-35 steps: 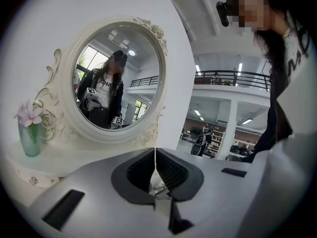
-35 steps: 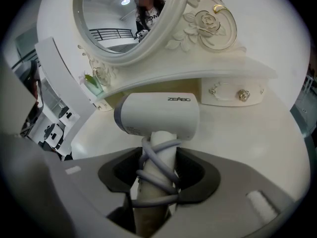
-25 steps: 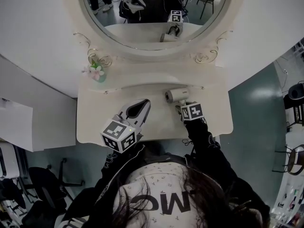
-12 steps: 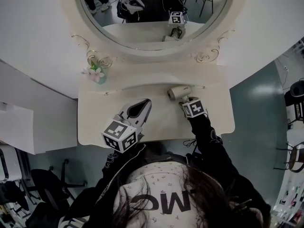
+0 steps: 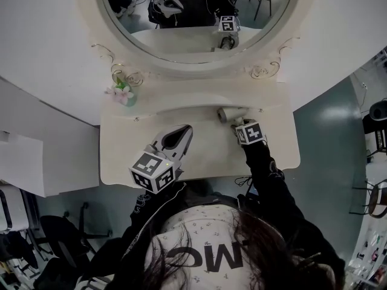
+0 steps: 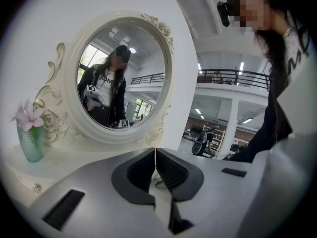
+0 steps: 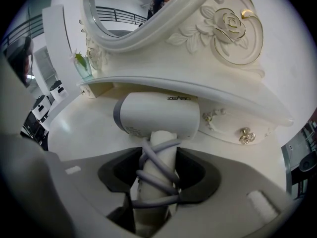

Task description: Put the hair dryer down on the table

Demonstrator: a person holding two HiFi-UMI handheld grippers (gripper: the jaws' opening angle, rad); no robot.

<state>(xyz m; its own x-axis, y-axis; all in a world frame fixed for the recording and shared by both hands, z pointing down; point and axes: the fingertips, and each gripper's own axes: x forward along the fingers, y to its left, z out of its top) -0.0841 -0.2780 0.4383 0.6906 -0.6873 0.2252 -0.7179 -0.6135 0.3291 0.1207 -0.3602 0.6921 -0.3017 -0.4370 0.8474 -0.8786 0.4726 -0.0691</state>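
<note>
Hair dryer (image 7: 157, 114): rigid, smooth, top-heavy; gripped by its cord-wrapped handle (image 7: 161, 145) in the right gripper (image 7: 159, 175) fingers, low over the counter (image 5: 205, 156) rear; left gripper (image 6: 155, 165) fingers closed, empty

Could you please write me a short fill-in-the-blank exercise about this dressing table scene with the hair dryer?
1. The right gripper has its jaws shut on the white hair dryer by its ____.
2. A pale grey ____ is wound around the part it grips.
3. The left gripper has its jaws together and holds ____.
4. The small green glass vase on the cream dressing table contains a pink ____.

Missing words: handle; cord; nothing; flower.
</note>
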